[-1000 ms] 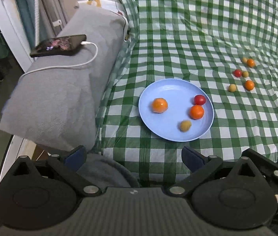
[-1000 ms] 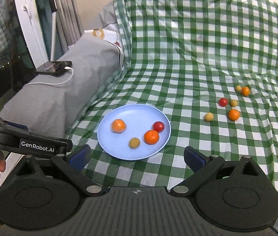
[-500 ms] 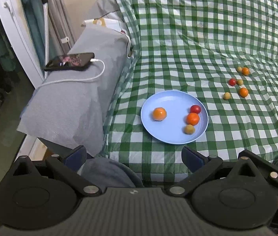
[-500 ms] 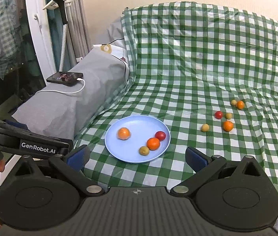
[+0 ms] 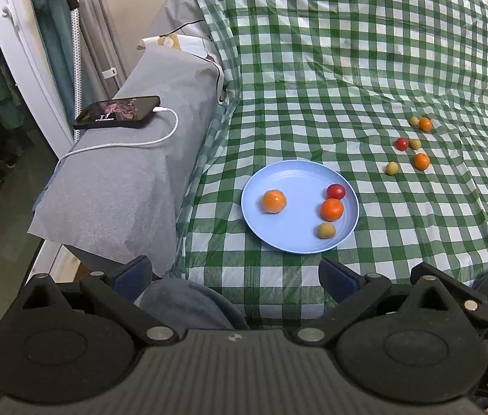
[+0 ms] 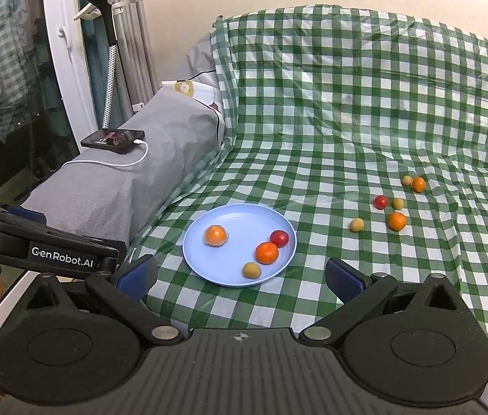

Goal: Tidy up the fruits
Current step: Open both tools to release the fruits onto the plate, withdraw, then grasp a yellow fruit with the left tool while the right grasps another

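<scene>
Four small round fruits sit on the pale blue round plate (image 6: pixel 209 266); six more lie loose on the green-and-white checked cloth (image 6: pixel 313 173), well apart to its right. Both views have widened over the last second: I have drawn back, holding nothing. My left gripper (image 5: pixel 233 273) and right gripper (image 6: pixel 240 271) both stand spread. Judgement: a drop-off is finished; next reach goes to the nearest yellow-green fruit (image 6: pixel 357 224)

Bare cloth (image 6: pixel 313 180) around plate (image 6: pixel 209 221); armrest (image 6: pixel 112 186) left.
</scene>
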